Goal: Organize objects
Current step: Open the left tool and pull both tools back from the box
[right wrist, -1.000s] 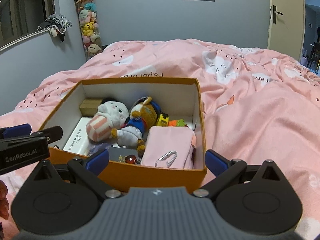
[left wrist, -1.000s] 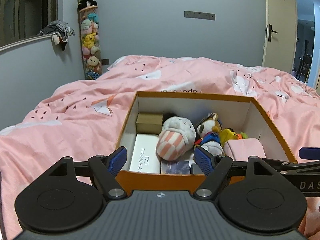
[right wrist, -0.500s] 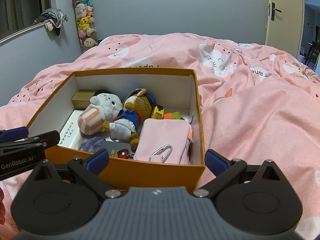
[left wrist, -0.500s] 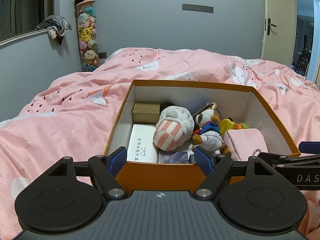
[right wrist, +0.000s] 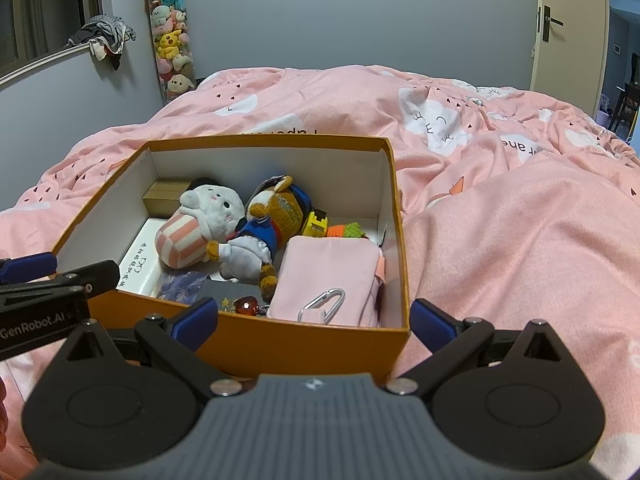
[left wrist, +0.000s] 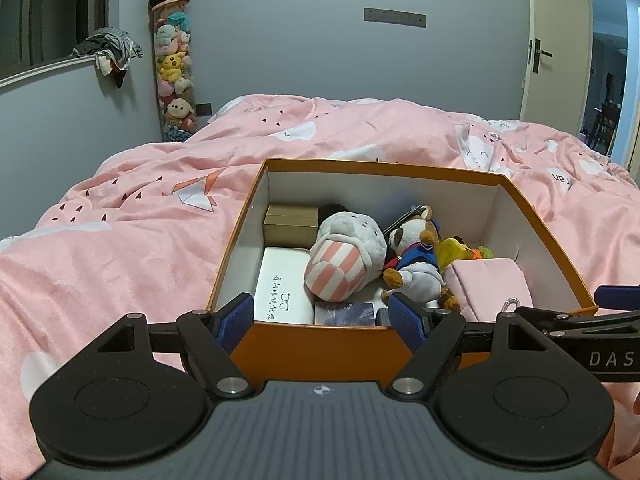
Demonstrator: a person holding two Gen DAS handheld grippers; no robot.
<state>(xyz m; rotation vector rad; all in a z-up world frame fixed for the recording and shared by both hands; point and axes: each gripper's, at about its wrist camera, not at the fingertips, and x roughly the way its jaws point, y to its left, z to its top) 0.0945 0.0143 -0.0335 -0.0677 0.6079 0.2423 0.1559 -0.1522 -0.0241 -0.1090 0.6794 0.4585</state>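
Observation:
An open orange box (left wrist: 316, 346) (right wrist: 304, 344) sits on the pink bed. Inside lie a white plush with a pink striped body (left wrist: 344, 256) (right wrist: 200, 224), a bear-like plush in blue (left wrist: 416, 256) (right wrist: 260, 236), a pink pouch with a carabiner (left wrist: 492, 284) (right wrist: 328, 276), a white case (left wrist: 282, 288), a small brown box (left wrist: 290, 222) and yellow and orange toys (right wrist: 320, 224). My left gripper (left wrist: 322, 316) is open and empty at the box's near wall. My right gripper (right wrist: 314, 318) is open and empty, straddling the near right corner.
The pink duvet (right wrist: 500, 220) covers the bed around the box. A clear tube of plush toys (left wrist: 174, 68) stands against the grey wall at the back left. A door (left wrist: 556, 44) stands open at the right. Clothes hang on a ledge (left wrist: 108, 52).
Both views have risen and tilted, showing more of the box's inside. Both grippers stay open and empty at the near wall.

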